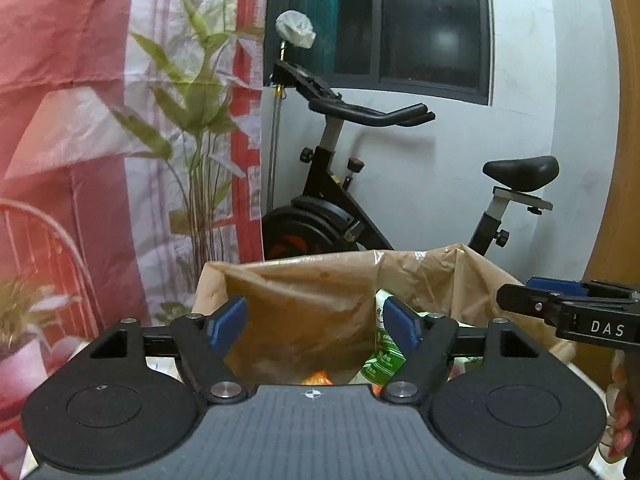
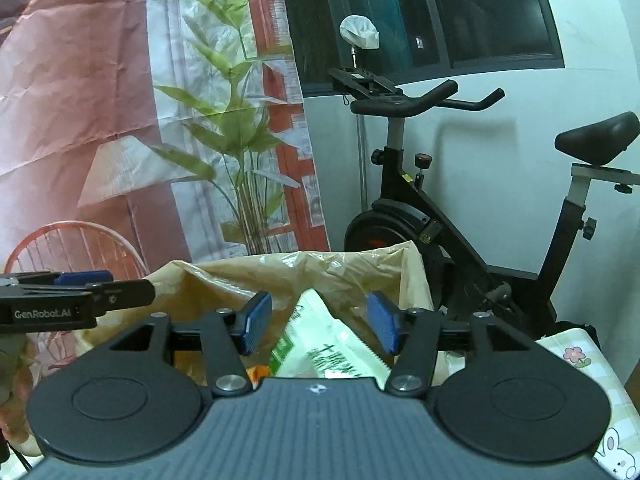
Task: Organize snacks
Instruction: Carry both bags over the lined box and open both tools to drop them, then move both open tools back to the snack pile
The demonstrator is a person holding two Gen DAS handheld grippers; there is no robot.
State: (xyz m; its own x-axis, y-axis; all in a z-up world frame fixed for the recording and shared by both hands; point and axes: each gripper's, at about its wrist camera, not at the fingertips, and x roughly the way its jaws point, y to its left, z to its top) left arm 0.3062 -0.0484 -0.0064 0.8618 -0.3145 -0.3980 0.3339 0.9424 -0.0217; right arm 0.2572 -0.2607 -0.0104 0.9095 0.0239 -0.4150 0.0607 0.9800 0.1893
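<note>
A tan plastic bag (image 1: pixel 304 280) (image 2: pixel 208 280) stands open just ahead of both grippers. Inside it lies a green and white snack packet (image 1: pixel 382 364) (image 2: pixel 328 344) with something orange (image 1: pixel 318 378) (image 2: pixel 259 371) beside it. My left gripper (image 1: pixel 316 322) is open over the bag's mouth, its blue pads (image 1: pixel 229 322) wide apart with nothing between them. My right gripper (image 2: pixel 320 322) is open too. The packet shows in the gap between its pads (image 2: pixel 383 322), lower down, and neither pad touches it. Each gripper appears from the side in the other's view, the right gripper (image 1: pixel 516 300) and the left gripper (image 2: pixel 132 294).
A black exercise bike (image 1: pixel 332 208) (image 2: pixel 404 216) stands behind the bag against a white wall. A printed backdrop with a plant (image 1: pixel 192 120) hangs at the left. A tablecloth with flower and rabbit prints (image 2: pixel 576 356) shows at the lower right. A hand (image 1: pixel 624 412) holds the right gripper.
</note>
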